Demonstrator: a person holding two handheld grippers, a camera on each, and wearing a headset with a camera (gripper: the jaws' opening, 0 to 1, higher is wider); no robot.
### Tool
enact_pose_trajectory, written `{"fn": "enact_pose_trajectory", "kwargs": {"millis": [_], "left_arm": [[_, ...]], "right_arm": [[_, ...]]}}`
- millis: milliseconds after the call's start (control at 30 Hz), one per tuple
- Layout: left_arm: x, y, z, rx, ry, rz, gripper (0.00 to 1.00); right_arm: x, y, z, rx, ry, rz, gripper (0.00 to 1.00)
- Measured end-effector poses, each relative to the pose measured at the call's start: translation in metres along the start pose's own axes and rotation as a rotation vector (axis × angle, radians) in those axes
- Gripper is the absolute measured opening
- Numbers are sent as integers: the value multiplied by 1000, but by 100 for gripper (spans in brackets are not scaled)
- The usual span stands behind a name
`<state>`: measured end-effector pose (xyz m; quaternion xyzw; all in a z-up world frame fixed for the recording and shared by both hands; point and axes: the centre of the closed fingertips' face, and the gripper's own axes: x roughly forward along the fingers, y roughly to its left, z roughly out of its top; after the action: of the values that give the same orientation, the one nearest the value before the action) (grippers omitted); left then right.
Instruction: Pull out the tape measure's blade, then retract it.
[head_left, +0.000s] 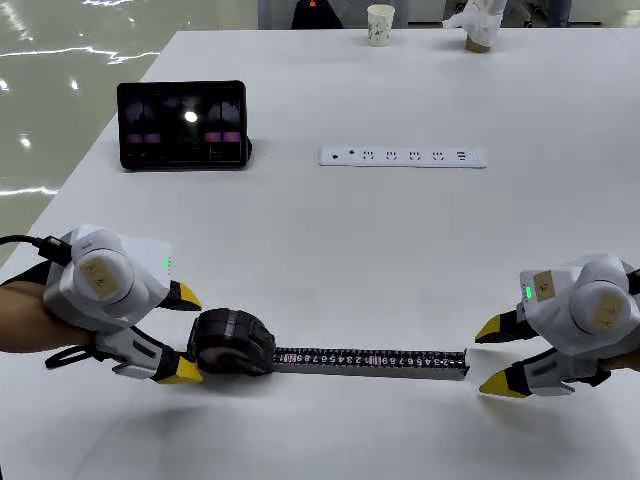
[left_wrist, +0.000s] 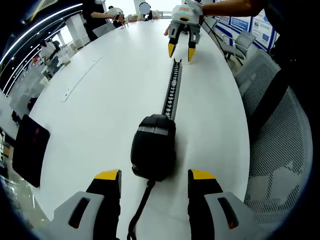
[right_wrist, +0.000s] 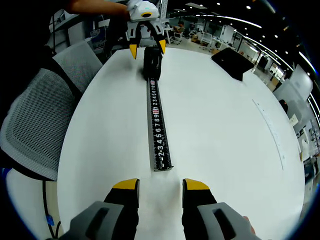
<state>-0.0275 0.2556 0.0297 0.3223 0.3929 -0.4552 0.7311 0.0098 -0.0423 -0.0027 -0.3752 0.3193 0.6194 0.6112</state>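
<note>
Well, the black tape measure's (head_left: 232, 341) numbered blade (head_left: 370, 360) lies out; left tool (head_left: 187, 334) and right tool (head_left: 490, 358) gape, seemingly empty; retraction remains.

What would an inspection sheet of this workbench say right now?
Surface: white table, glossy.
Job's things: tape measure case on the table; blade pulled out, lying flat.
Clutter: tablet, power strip, paper cup.
Grippers: left claw open at the case's rear end, not clamped; right claw open, just off the blade's tip.
Cables: black cable into the left gripper's body.
Surroundings: mesh chair, open office.
</note>
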Motion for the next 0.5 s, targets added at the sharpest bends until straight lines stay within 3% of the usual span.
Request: {"fn": "enact_pose_trajectory", "kwargs": {"millis": [500], "left_arm": [[-9, -27, -7, -143, -51, 34, 61]], "right_arm": [[-13, 20, 1, 100, -41, -46, 47]]}}
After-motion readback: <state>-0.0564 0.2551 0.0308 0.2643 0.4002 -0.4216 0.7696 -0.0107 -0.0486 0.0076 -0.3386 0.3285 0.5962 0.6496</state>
